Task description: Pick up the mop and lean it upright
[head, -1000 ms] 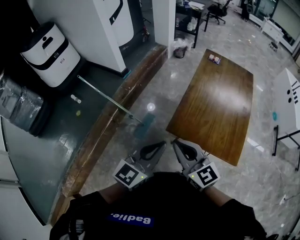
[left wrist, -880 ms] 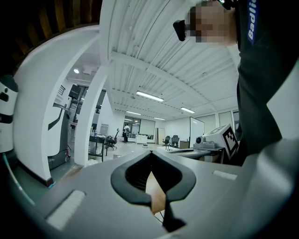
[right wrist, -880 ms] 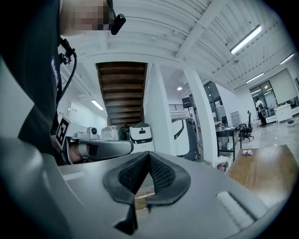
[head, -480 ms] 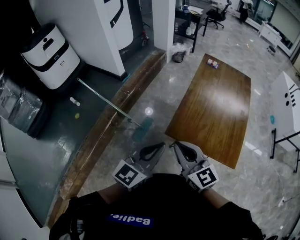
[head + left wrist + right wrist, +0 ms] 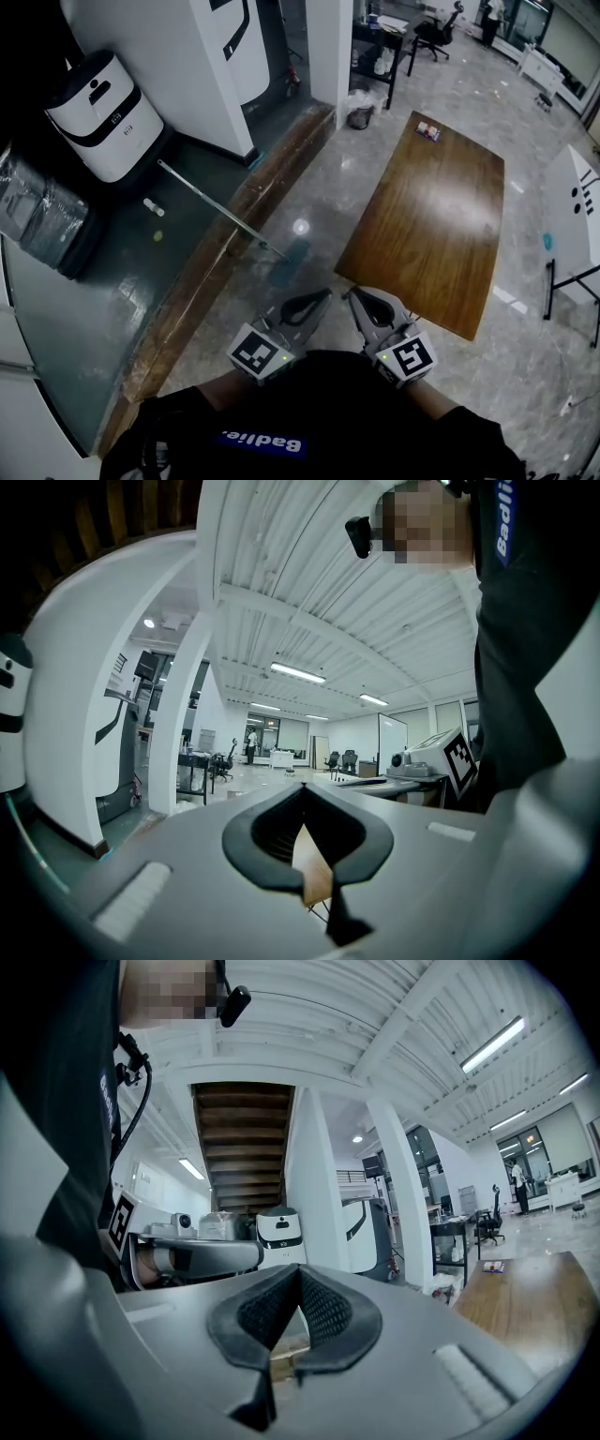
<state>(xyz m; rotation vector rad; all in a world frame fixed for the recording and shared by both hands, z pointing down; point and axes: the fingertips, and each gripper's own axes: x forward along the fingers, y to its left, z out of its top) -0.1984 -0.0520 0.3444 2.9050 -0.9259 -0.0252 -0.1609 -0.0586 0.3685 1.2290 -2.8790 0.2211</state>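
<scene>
The mop lies flat on the floor in the head view. Its thin metal handle (image 5: 211,202) runs from the dark floor across the wooden threshold to its teal head (image 5: 289,260) on the pale tiles. Both grippers are held side by side at the bottom of that view, just short of the mop head and not touching it. My left gripper (image 5: 323,294) (image 5: 302,794) is shut with nothing in it. My right gripper (image 5: 349,294) (image 5: 300,1271) is also shut and holds nothing. Neither gripper view shows the mop.
A brown wooden table (image 5: 431,216) stands to the right of the mop. A raised wooden threshold (image 5: 202,281) splits the dark floor from the tiles. A white robot unit (image 5: 98,112), a wrapped cylinder (image 5: 42,220) and a small bottle (image 5: 153,206) sit at the left.
Only the head view has shifted slightly. Both grippers and the mop stay where they were.
</scene>
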